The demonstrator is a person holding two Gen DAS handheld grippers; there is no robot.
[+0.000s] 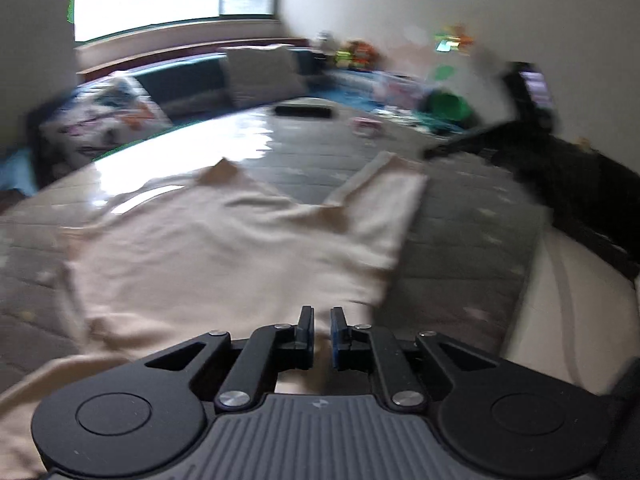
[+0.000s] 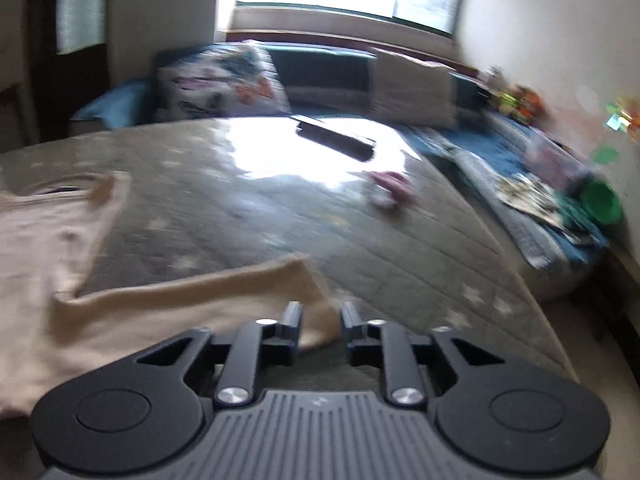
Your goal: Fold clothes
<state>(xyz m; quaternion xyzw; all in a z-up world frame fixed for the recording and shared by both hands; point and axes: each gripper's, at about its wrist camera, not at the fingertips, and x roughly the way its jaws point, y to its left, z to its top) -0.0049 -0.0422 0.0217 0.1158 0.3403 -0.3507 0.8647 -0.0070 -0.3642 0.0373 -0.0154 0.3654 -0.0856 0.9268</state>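
Note:
A cream long-sleeved top lies spread on a grey quilted bed. My left gripper hovers over its near edge. The jaws stand a narrow slit apart, and I see no cloth pinched between them. In the right wrist view the same top stretches one sleeve across the bed toward my right gripper. That gripper is open just above the sleeve's end, its pads clear of the cloth. Both views are blurred.
A flat black item and a small pink thing lie farther up the bed. Pillows line the headboard under a bright window. A dark garment lies at the bed's right edge. Toys and a green object crowd the wall side.

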